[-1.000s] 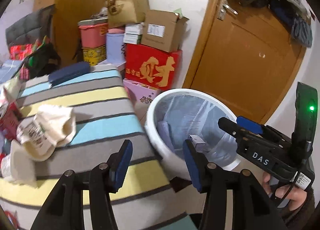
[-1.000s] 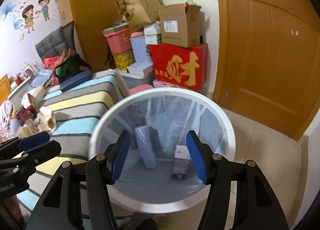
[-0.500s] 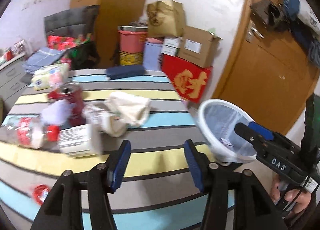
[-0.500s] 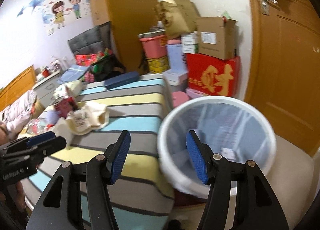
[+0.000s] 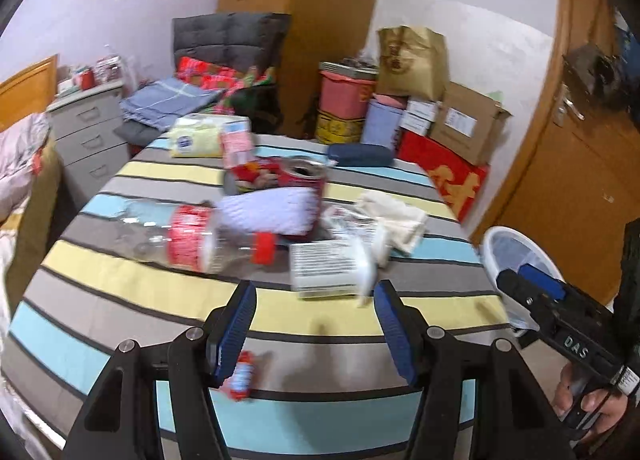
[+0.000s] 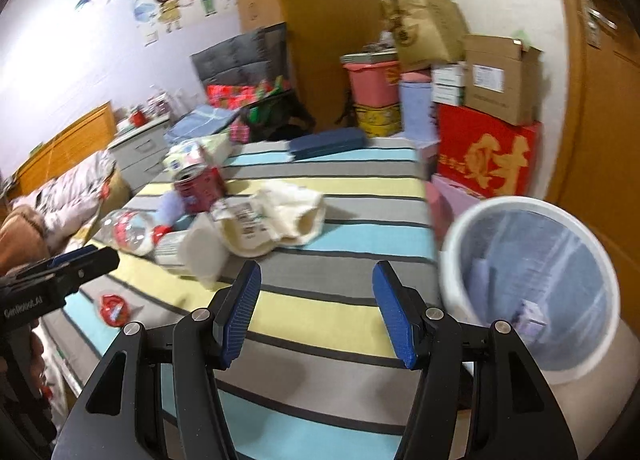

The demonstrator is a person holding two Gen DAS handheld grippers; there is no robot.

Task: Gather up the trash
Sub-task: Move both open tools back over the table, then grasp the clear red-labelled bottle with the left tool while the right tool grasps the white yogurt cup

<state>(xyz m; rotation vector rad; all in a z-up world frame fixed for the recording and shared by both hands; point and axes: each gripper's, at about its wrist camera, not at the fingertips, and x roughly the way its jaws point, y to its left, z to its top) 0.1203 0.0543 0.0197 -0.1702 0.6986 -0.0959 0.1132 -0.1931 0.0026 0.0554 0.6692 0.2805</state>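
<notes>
Trash lies on the striped table (image 5: 120,280): a clear bottle with a red label (image 5: 180,236), a red can (image 5: 296,176), a white barcoded carton (image 5: 324,268), a cream cloth bag (image 5: 396,216) and a small red wrapper (image 5: 240,376). My left gripper (image 5: 314,300) hovers over the table's near edge just short of the carton, its jaws opening, nothing between them; the wrapper lies beneath its left finger. My right gripper (image 6: 316,280) is open and empty over the table, beside the white lined bin (image 6: 532,288). In the bin lies a small box (image 6: 532,316).
Stacked cartons and a red box (image 6: 488,152) stand behind the table by a wooden door (image 6: 600,140). A dark blue case (image 5: 360,156) and a yellow tissue pack (image 5: 196,136) lie at the table's far side. Grey drawers (image 5: 88,132) and a bed are at the left.
Both views have swung left, away from the bin and over the table's trash. The bin has slid to the right edge. The left jaws stand slightly wider.
</notes>
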